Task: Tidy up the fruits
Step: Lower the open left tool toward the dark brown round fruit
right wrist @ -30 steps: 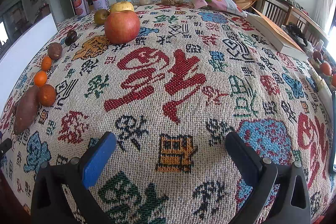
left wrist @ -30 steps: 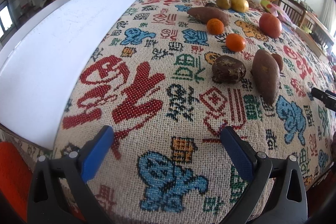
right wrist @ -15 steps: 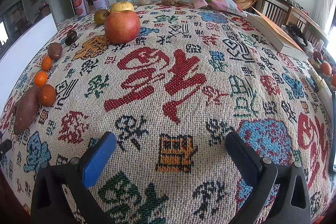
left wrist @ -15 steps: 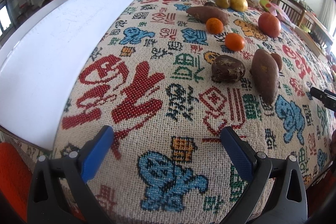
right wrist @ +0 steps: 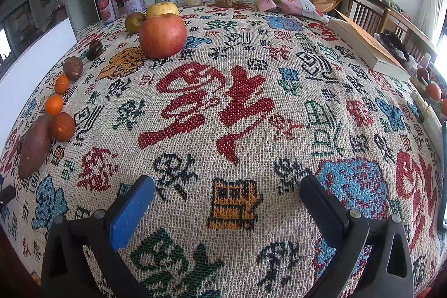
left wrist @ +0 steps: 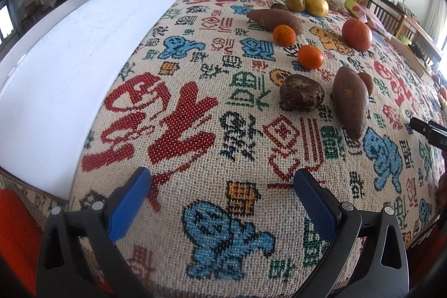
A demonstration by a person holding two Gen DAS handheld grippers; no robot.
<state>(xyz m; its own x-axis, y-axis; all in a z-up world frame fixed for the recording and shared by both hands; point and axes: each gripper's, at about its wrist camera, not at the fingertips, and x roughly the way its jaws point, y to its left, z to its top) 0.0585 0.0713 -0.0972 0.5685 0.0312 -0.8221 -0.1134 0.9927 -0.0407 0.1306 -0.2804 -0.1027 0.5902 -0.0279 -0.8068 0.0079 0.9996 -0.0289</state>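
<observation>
Nothing has shifted over the last second: both grippers hover as before, so sorting has not begun. Left gripper (left wrist: 222, 190) jaws stand wide apart and empty; right gripper (right wrist: 227, 198) likewise. The near sweet potato (left wrist: 350, 101) lies on the tablecloth (left wrist: 195, 74) toward the table's right edge in the left view, just beside a dark wrinkled fruit (left wrist: 301, 92). Its long axis runs near-to-far, tapered tip toward the near edge.

Red apple (right wrist: 162, 36) sits upright toward the tablecloth's (right wrist: 251, 108) far-left corner, with a green fruit (right wrist: 134, 22) and yellow fruit (right wrist: 162, 9) just behind. Two sweet potatoes (left wrist: 350, 102), three oranges (left wrist: 310, 56) and dark wrinkled fruit (left wrist: 301, 96) lie along the left edge.
</observation>
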